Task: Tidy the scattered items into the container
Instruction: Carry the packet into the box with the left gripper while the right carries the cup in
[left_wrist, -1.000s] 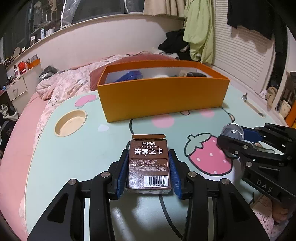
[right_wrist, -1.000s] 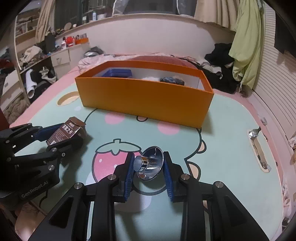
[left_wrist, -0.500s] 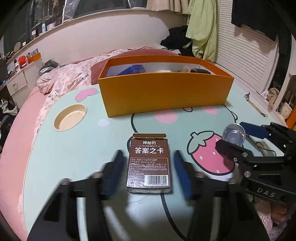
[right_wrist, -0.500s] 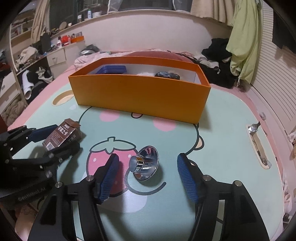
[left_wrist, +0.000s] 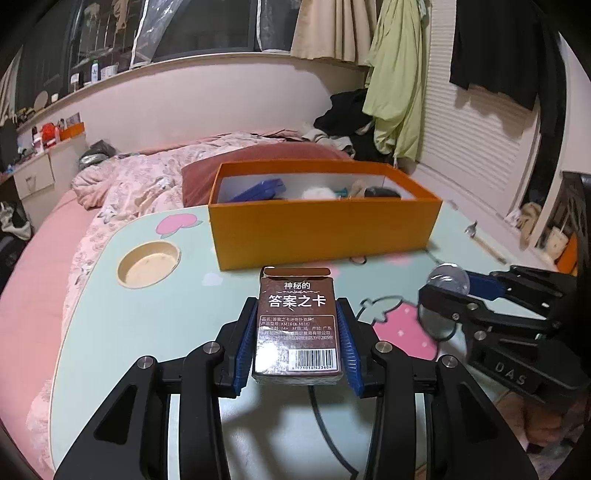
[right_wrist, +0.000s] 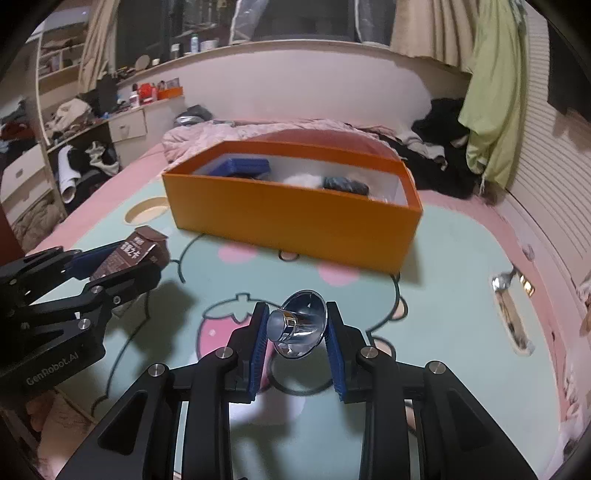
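Landmark = orange box (left_wrist: 325, 229), open-topped, sitting on the mint-green surface (left_wrist: 110, 325) w/ cartoon strawberry print. Left claw (left_wrist: 297, 341) in front of the box, on its near side: blue pads pressed on both long sides of a brown card pack (left_wrist: 297, 325), white Chinese lettering + barcode face up; pack looks raised off the surface, its shadow falls below it in the right wrist view. Right claw (right_wrist: 295, 332) also on the box's near side, to the right of the left claw; jaws have just been closing, and now grip a shiny metal funnel-shaped piece (right_wrist: 301, 326), wide mouth aimed away toward the box, narrow neck toward the camera. Piece appears lifted, though can't tell for sure. Inside the box: blue flat case (right_wrist: 245, 166) at the left end, white fluffy item (right_wrist: 304, 181) mid, dark item (right_wrist: 345, 184) next to it toward the right end. Round recessed cup hole (left_wrist: 147, 264) in the surface, left of the box's front corner. Small metal hardware (right_wrist: 508, 282) at the surface edge, right of the box. Behind the box: bed w/ pink bedding (left_wrist: 140, 181); green garment (left_wrist: 399, 88) hanging behind-right of it.
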